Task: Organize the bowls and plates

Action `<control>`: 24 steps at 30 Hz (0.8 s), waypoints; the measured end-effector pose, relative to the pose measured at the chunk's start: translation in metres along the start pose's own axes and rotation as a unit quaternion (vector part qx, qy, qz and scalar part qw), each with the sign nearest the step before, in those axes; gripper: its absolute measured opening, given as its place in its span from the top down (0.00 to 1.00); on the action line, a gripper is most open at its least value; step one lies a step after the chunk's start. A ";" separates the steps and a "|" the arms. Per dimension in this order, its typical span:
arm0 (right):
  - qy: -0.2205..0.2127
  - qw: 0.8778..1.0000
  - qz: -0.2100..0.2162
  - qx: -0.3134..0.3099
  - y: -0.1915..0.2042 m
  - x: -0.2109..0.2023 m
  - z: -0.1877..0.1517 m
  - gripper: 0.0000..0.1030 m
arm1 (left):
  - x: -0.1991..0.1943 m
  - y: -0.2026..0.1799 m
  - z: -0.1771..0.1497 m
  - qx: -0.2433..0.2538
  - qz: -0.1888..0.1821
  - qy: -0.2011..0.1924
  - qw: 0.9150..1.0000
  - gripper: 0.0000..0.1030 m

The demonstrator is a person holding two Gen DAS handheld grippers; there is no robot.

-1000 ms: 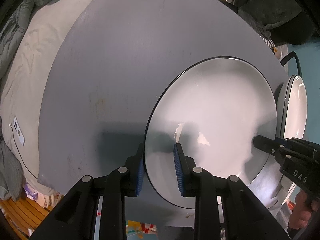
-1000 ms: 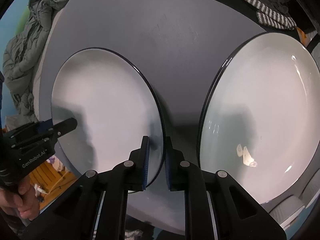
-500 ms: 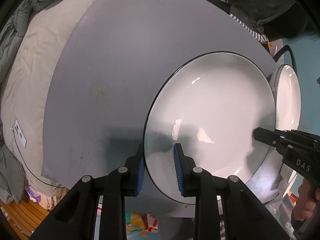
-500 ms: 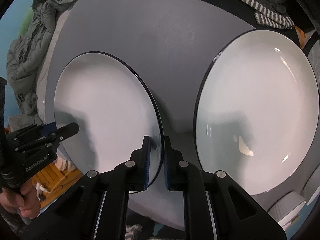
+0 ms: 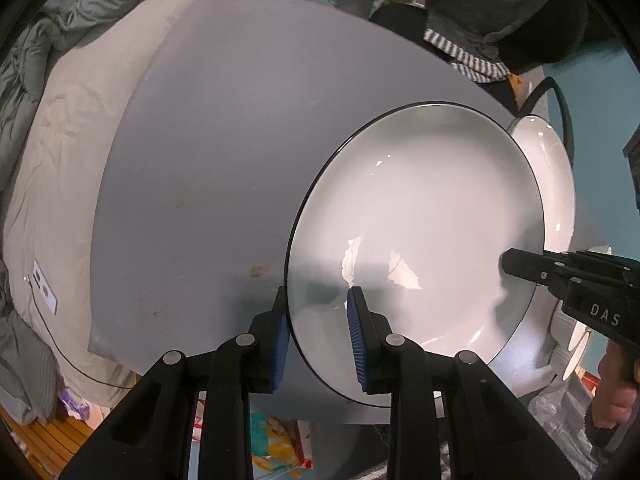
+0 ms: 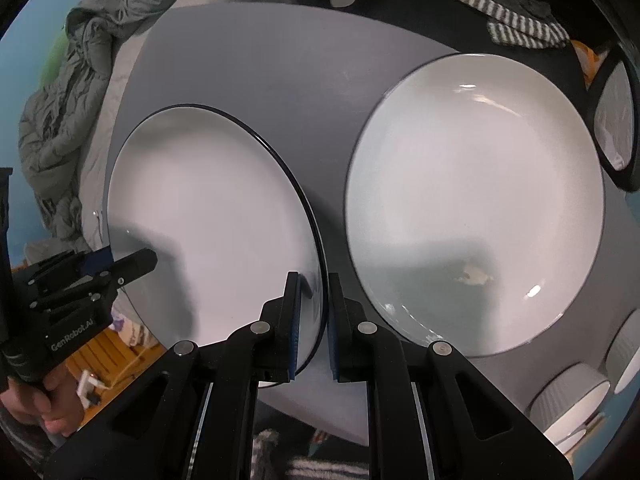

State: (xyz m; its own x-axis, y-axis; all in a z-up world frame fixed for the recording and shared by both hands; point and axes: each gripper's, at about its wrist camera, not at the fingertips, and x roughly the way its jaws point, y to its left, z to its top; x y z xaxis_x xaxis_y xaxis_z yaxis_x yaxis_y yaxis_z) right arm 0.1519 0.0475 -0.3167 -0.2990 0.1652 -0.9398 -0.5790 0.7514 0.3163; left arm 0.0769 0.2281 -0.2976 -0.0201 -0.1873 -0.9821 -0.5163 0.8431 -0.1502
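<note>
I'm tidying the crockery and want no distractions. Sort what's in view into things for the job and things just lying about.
For the job:
- held plate, gripped at opposite rims by the left gripper and right gripper
- second plate on the grey table
- ribbed bowls

Lying about:
- striped cloth
- grey bedding

Ribbed bowls (image 6: 568, 404) cut off at frame edge (lower right); second plate (image 5: 554, 216) mostly hidden behind held plate (image 5: 420, 240).
</note>
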 end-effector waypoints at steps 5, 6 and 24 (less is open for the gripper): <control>-0.010 1.000 0.000 0.006 -0.014 -0.016 -0.006 0.88 | -0.008 -0.017 0.003 0.019 0.000 -0.006 1.000 0.74; -0.013 1.000 -0.001 0.007 -0.016 -0.018 -0.006 0.88 | -0.010 -0.022 0.004 0.023 -0.001 -0.007 1.000 0.74; -0.036 0.997 0.007 0.071 -0.084 -0.058 -0.020 0.88 | -0.016 -0.101 0.031 0.102 -0.007 -0.008 0.995 0.74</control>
State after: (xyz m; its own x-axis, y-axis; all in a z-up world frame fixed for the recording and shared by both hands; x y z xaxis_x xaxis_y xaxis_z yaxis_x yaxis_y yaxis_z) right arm 0.2027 -0.0374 -0.2862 -0.2476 0.2175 -0.9441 -0.4612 0.8305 0.3123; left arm 0.1562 0.1612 -0.2702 0.0004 -0.1934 -0.9811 -0.3324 0.9253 -0.1825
